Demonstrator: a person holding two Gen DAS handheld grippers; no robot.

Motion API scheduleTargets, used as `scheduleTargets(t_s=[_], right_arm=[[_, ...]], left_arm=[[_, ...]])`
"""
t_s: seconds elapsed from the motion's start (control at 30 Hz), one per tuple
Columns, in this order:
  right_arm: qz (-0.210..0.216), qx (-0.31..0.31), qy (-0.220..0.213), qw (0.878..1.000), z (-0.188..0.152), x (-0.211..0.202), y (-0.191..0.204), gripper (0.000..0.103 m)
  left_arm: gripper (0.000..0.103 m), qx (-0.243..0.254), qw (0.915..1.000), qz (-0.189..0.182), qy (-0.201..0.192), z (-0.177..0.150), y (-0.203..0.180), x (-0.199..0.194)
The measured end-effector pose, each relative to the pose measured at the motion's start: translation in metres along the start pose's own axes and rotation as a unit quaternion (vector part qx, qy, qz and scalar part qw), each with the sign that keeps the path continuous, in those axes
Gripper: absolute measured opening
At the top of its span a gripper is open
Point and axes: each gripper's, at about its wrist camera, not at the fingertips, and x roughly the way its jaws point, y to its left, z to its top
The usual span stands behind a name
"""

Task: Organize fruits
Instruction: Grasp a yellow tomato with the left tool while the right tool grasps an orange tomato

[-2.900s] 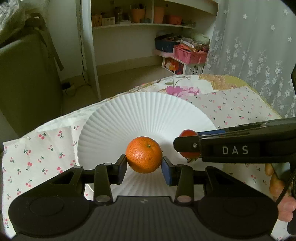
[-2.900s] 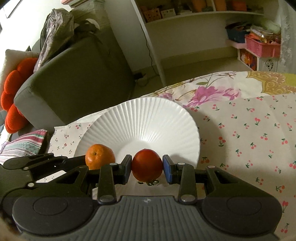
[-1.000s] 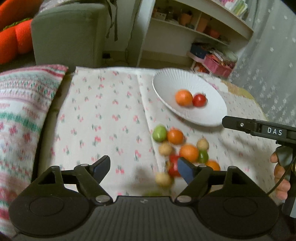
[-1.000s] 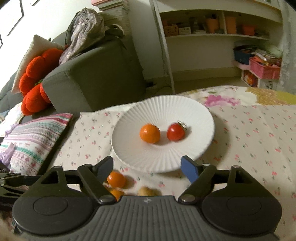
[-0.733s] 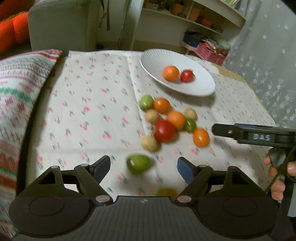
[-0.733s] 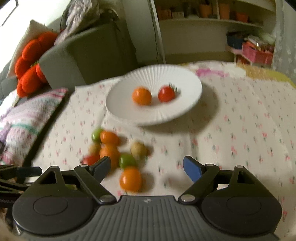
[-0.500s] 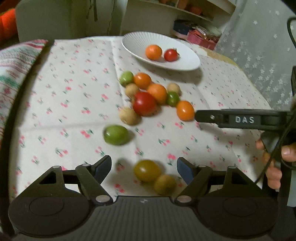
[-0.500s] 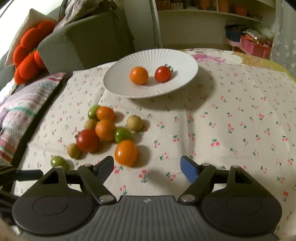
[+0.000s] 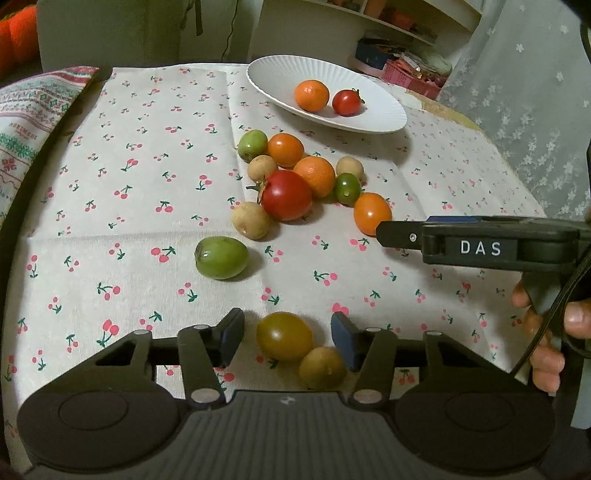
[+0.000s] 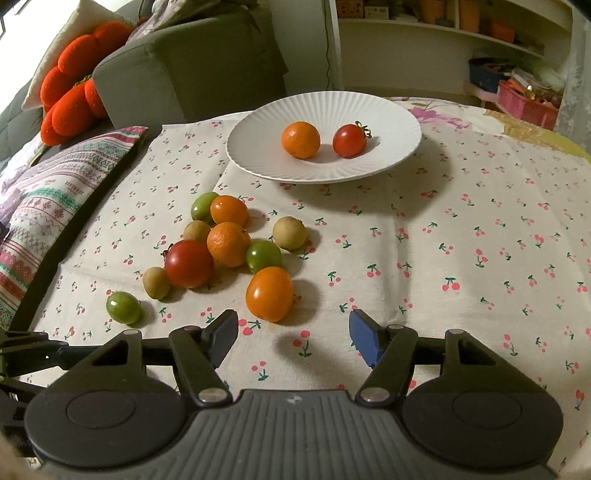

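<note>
A white plate [image 9: 280,72] at the far side holds a mandarin [image 9: 311,95] and a small red tomato [image 9: 346,102]; it also shows in the right wrist view [image 10: 258,125]. Several loose fruits lie on the cherry-print cloth, among them a big red tomato [image 9: 286,195] and an orange tomato [image 10: 269,293]. My left gripper [image 9: 287,336] is open, its jaws either side of a yellow-brown tomato [image 9: 284,335], with a small brown fruit [image 9: 322,367] beside it. My right gripper [image 10: 293,336] is open and empty, just short of the orange tomato.
A green tomato [image 9: 221,257] lies apart at the left of the pile. A patterned cushion [image 10: 48,192] and a grey sofa [image 10: 192,55] lie to the left. Shelves [image 10: 443,22] stand behind. The cloth's edge [image 10: 554,144] drops away at the far right.
Both grippers let go of the mandarin and small tomato on the plate, opened and pulled back toward me. The left gripper now straddles the yellow-brown tomato; the right has closed in on the orange tomato.
</note>
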Motion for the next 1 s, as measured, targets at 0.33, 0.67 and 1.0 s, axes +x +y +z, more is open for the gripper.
scheduleTargets(t_s=[0.33,0.67,1.0], right_arm=[[-0.004,-0.025,-0.002,1.000,0.006,0.010,0.015,0.052],[-0.008,-0.036,0.000,0.999,0.008,0.018,0.017,0.028],[-0.003,-0.021,-0.006,1.000,0.008,0.010,0.011,0.027]], left_arm=[[0.018,0.008,0.9999,0.009,-0.004,0.000,-0.001,0.000],[0.018,-0.011,0.9998,0.004,-0.014,0.003,0.001,-0.007],[0.018,-0.013,0.9991,0.017,-0.038,0.015,0.005,-0.013]])
